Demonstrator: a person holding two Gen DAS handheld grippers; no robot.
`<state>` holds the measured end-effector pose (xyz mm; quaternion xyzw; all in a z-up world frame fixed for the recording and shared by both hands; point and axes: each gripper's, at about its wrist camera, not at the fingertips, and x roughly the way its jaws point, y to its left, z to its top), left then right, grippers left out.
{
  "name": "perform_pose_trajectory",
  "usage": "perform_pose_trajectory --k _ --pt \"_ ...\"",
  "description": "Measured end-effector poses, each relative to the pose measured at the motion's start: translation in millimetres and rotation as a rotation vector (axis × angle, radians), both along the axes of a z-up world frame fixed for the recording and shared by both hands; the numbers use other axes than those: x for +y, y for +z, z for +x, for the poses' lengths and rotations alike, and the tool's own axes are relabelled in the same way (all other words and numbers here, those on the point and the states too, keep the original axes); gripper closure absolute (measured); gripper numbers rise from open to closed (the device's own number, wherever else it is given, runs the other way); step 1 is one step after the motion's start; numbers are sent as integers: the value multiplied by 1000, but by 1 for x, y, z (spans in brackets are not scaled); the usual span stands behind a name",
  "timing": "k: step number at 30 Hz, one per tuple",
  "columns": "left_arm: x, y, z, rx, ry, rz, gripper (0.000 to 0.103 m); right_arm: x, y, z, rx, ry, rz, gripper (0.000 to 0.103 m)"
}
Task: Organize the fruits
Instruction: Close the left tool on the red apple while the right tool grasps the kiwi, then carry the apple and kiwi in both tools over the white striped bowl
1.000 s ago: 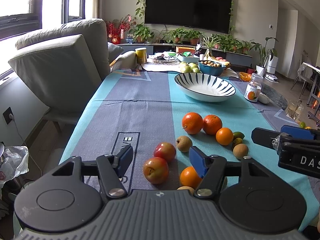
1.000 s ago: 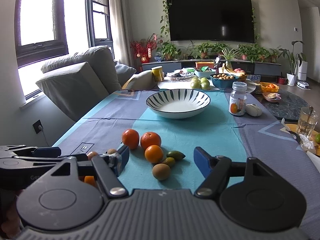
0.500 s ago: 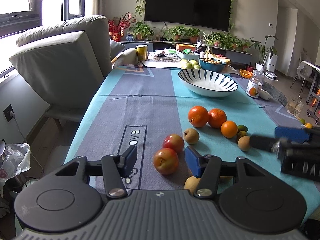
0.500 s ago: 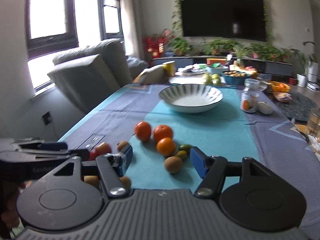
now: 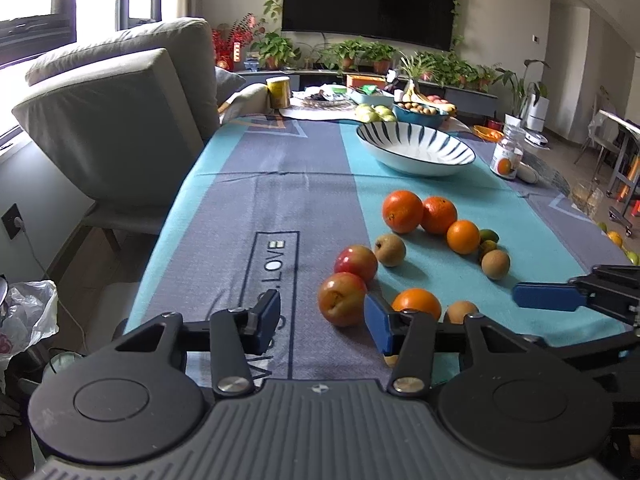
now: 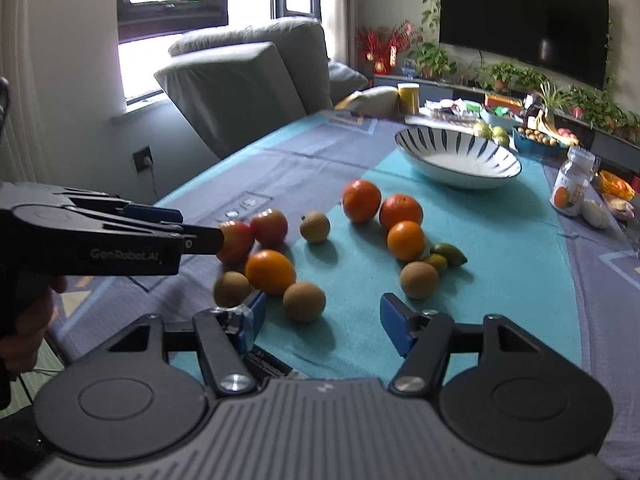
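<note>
Loose fruit lies on the blue tablecloth: two red apples (image 5: 342, 298) (image 5: 355, 263), several oranges (image 5: 402, 211), brown pears (image 5: 389, 249) and small green fruits (image 5: 489, 236). A striped white bowl (image 5: 416, 149) stands empty beyond them. My left gripper (image 5: 324, 322) is open, with the nearer apple between its fingertips. My right gripper (image 6: 320, 318) is open and empty, just short of a brown pear (image 6: 304, 301) and an orange (image 6: 270, 271). The left gripper also shows in the right wrist view (image 6: 176, 226), beside the apples (image 6: 269, 227).
A grey sofa (image 5: 116, 120) stands along the table's left edge. A small jar (image 5: 507, 156) stands right of the bowl. Behind are a yellow tin (image 5: 279, 92), green apples (image 5: 374, 112) and a blue bowl of fruit (image 5: 420, 113). The table's near edge is close.
The left gripper has shifted left and back, so the nearer apple now sits between its fingers. The right gripper has swung left and closer to the near fruit.
</note>
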<state>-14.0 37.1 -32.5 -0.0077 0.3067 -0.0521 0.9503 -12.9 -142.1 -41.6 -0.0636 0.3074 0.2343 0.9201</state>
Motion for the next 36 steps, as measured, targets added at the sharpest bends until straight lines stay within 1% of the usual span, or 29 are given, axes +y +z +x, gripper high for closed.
perform_pose_trajectory --k 5,11,12,13,14,15,21,26,30,36 --pt "-4 -4 9 15 -12 4 58 1 -5 7 37 -5 13 81" --pt "-5 -9 20 38 -13 -5 59 4 -6 12 44 16 22 91" --pt "-6 -11 22 42 -12 -3 60 5 -7 13 43 20 18 95" --pt "-6 -12 23 46 -14 -2 62 6 -7 13 41 23 14 102" --pt "-6 -14 25 55 -17 -7 69 7 -7 13 35 25 10 103" --pt "-6 -15 27 68 -21 -17 72 6 -7 13 34 27 9 103" --pt "-8 -12 28 60 -26 -26 72 -4 -1 19 31 -5 48 103" --pt "-15 5 35 16 -39 -23 72 -19 16 33 -31 -59 74 103" --pt "-31 21 57 -17 -80 -11 72 -32 26 54 -70 -119 86 103" --pt "-63 37 109 -66 -142 -3 72 -52 35 93 -113 -213 110 103"
